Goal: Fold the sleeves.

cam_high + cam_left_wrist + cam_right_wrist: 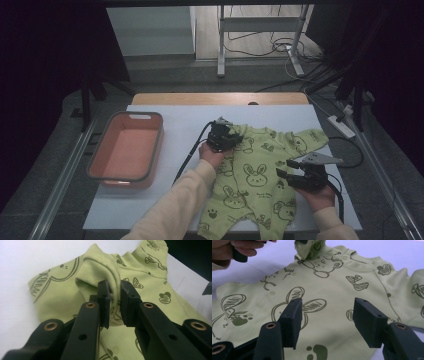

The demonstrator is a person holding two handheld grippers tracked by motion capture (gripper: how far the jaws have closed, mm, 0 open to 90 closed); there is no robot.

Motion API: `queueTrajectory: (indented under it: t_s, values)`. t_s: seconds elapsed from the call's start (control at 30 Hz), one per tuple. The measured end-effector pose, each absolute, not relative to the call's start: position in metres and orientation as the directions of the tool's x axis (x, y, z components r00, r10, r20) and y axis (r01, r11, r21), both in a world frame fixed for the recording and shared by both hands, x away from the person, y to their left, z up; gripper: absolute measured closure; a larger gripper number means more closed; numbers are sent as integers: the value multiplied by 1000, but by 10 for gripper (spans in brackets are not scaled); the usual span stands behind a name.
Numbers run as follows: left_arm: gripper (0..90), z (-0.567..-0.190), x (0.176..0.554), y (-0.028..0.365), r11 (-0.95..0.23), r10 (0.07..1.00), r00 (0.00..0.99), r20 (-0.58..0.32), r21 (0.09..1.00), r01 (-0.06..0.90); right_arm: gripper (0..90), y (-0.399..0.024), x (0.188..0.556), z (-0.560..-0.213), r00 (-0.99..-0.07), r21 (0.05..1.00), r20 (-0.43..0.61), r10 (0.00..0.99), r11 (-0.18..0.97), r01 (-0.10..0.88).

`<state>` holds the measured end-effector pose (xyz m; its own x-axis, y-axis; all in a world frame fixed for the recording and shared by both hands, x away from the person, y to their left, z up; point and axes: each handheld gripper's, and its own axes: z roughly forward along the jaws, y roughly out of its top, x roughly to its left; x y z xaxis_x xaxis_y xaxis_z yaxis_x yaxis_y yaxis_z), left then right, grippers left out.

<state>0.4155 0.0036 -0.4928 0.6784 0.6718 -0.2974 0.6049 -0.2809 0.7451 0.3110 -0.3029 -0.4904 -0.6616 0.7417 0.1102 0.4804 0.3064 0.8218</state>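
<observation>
Green baby onesie [255, 175] with bunny prints spread flat on the white table [165, 200], just right of an orange bin [127, 150]. Left gripper [115, 302] clamped on a bunched sleeve cuff [100, 272], lifted off the body a bit. Right gripper [327, 322] spread wide over the onesie's middle, probably not touching it.

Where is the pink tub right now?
In the high view, the pink tub sits at the table's left side, left of the green baby suit.
</observation>
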Motion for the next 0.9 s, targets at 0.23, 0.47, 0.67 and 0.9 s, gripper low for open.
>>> queueTrajectory:
  t_s: [0.23,0.47,0.67,0.9]
  values:
    - [782,-496,417,-9,-294,666,684,-297,738,607,410,-303,311,-491,-660,820,111,743,306,483]
    - [773,-498,417,-19,-302,650,696,-305,736,605,408,-303,312,-492,-663,816,112,740,313,486]
    - [368,-496,414,-16,-290,619,705,-346,733,615,408,-303,312,-492,-664,815,113,739,312,487]
    - [352,-489,408,20,-246,642,685,-344,754,610,408,-302,312,-492,-663,815,113,740,313,488]
